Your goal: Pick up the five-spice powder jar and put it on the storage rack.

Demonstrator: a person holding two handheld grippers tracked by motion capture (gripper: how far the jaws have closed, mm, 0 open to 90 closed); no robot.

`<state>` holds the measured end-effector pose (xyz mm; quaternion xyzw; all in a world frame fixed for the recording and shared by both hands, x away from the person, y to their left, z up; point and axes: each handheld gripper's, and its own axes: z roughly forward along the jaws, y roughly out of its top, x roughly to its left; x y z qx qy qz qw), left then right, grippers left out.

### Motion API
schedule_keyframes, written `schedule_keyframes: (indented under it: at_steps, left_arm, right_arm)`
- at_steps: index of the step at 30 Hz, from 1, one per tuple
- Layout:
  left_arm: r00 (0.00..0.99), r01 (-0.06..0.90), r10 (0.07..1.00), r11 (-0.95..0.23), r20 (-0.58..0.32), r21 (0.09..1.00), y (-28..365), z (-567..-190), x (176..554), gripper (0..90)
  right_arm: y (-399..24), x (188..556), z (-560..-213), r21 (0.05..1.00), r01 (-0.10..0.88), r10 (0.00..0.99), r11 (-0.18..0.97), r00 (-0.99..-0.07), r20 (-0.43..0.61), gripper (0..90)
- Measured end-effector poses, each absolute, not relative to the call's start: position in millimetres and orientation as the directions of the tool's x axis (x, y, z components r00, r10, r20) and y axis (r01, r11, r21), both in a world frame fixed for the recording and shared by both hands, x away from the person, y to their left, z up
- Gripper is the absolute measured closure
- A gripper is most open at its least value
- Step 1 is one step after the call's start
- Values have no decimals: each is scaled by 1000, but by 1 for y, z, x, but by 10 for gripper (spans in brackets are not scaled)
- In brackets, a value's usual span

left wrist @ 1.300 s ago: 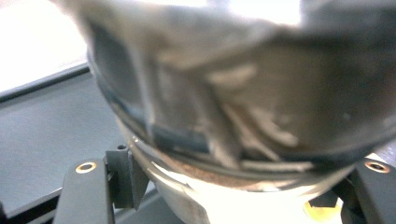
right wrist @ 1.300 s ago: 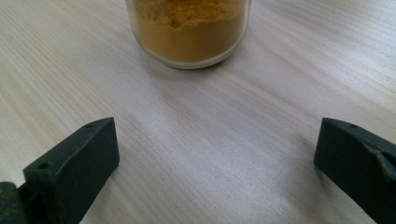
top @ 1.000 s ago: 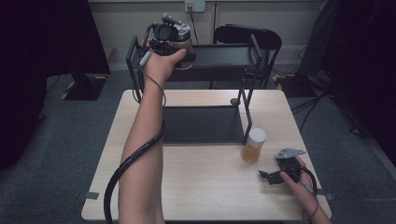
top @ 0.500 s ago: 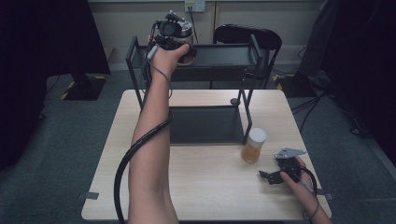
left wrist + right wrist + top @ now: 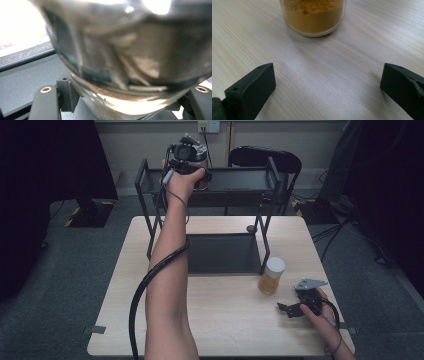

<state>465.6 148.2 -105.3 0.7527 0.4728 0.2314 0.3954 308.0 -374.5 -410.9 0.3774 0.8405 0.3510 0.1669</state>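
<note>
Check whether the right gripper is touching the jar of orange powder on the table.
Apart. In the right gripper view, bare table lies between the open right gripper and the jar of orange powder.

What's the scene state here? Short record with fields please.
left gripper: shut on a glass jar, held over the top shelf of the black rack
right gripper: open, low over the table, nothing between the jaws
yellow powder jar: upright on the table, white lid, just ahead of the right gripper
</note>
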Motion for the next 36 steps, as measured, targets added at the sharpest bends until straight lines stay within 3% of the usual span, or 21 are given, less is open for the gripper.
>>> schedule_keyframes:
  at_steps: [21, 25, 28, 36]
  left_arm:
    - [420, 515, 907, -217, -23, 829, 144, -115, 463, 306]
    - [390, 519, 921, -192, -30, 833, 141, -117, 460, 218]
    - [367, 513, 929, -167, -39, 842, 139, -118, 457, 97]
    - [350, 497, 936, -147, -43, 855, 139, -118, 445, 42]
  right_arm:
    - [-375, 308, -411, 716, 517, 751, 469, -660, -16, 0]
    - [-375, 308, -411, 716, 517, 751, 470, -660, -17, 0]
    - [-375, 308, -411, 716, 517, 751, 470, -660, -17, 0]
    - [-375, 308, -411, 716, 516, 751, 470, -660, -17, 0]
